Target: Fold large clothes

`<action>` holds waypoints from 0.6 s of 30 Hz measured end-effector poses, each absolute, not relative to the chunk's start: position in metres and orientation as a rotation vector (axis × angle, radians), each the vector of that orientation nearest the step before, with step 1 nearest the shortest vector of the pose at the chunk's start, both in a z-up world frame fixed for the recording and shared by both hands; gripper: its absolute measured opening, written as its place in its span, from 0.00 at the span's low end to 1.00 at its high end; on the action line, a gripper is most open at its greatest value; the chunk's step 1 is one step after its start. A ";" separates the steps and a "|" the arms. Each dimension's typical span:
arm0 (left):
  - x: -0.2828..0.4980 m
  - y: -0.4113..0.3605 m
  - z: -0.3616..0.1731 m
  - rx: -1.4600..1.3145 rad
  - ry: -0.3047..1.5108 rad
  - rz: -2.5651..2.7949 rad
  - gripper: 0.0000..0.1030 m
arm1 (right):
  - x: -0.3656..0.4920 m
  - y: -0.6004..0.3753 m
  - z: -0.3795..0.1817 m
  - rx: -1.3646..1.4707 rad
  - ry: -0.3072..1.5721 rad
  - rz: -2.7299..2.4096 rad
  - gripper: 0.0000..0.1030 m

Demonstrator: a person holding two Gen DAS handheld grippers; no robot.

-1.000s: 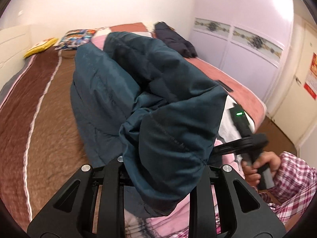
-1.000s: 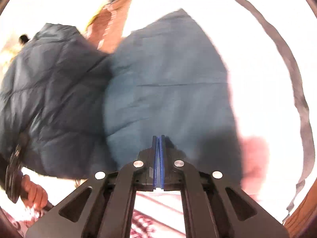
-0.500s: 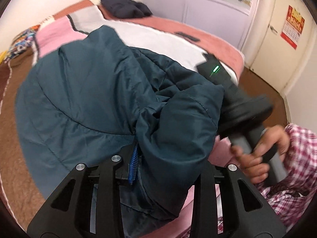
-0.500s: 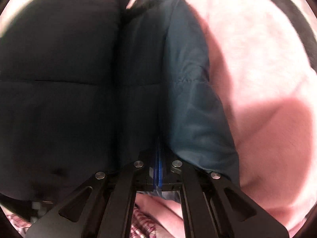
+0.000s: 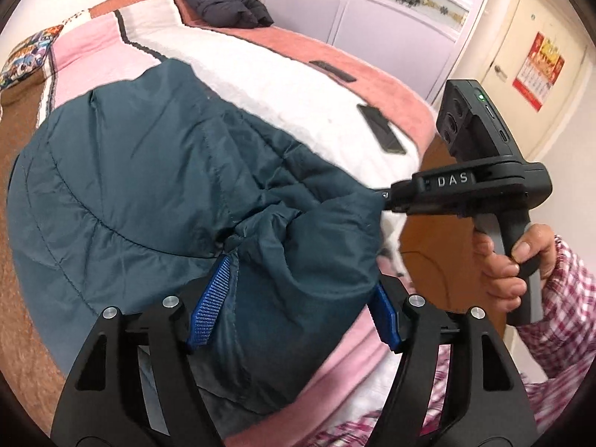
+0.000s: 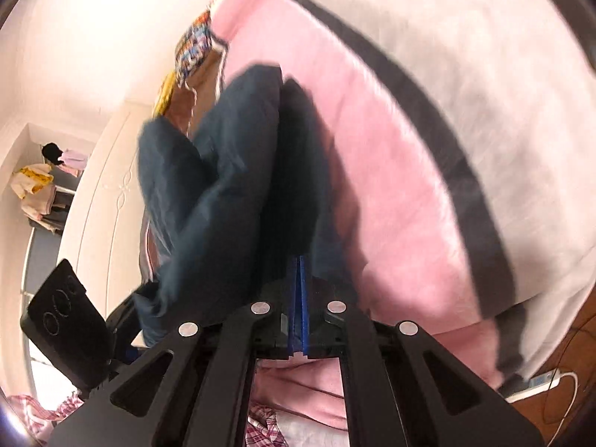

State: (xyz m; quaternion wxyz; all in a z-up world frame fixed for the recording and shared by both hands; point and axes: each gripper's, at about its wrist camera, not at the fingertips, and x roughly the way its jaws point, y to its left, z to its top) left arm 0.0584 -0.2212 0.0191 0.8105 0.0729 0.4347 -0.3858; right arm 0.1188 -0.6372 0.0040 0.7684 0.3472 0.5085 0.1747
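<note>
A large dark teal padded jacket (image 5: 149, 186) lies partly on the pink and white bed cover (image 5: 260, 59). My left gripper (image 5: 294, 309) stands open, its blue pads wide apart with a bunched fold of the jacket lying loosely between them. My right gripper (image 5: 387, 195) is shut on the jacket's edge at the right and holds it up. In the right wrist view the right gripper (image 6: 300, 260) has its blue pads pressed together on the jacket (image 6: 231, 186), which hangs ahead of it over the bed cover (image 6: 391, 149). The left gripper's body (image 6: 63, 324) shows at lower left.
A dark folded garment (image 5: 223, 3) lies at the far end of the bed. Two dark flat devices (image 5: 380, 128) lie on the white cover. Wardrobe doors (image 5: 372, 18) and a door stand beyond. Wooden floor (image 5: 432, 246) is past the bed's edge.
The jacket has been lowered and spread out over the bed. My left gripper's pads have opened wider. My right gripper has moved out to the right, still holding the edge.
</note>
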 end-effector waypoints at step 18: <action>0.089 -0.139 0.086 -0.104 0.789 -0.705 0.66 | 0.127 -0.543 0.095 0.477 0.992 0.531 0.03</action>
